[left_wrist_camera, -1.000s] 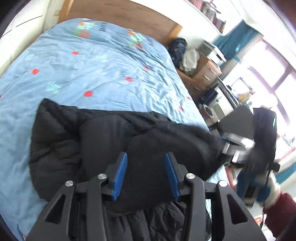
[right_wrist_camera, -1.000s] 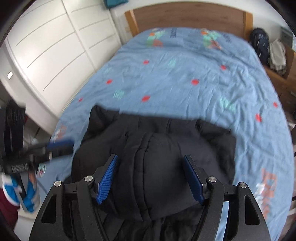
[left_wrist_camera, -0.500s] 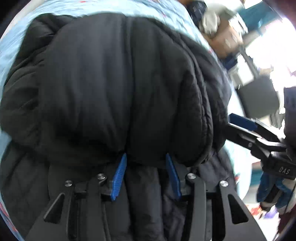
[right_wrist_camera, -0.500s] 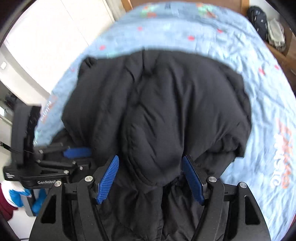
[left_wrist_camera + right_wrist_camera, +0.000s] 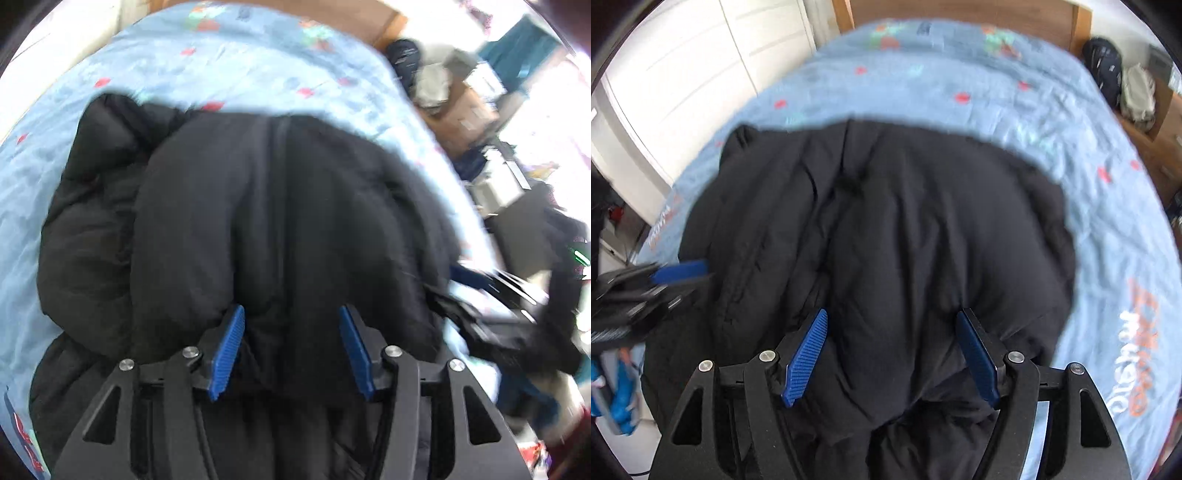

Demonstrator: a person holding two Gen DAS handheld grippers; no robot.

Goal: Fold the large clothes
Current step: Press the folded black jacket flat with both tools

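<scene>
Black padded jacket [image 5: 288, 221] heaped on the blue bedspread [image 5: 229, 70], toward the foot end, well short of the wooden headboard [image 5: 960, 18]; doubled over, probably mid-fold. Left gripper [image 5: 291, 350] at the near edge, jaws opening, padding between but seemingly released to let the fold settle. Right gripper [image 5: 892, 356] jaws wide, bulging fabric filling the gap; grip uncertain.
</scene>
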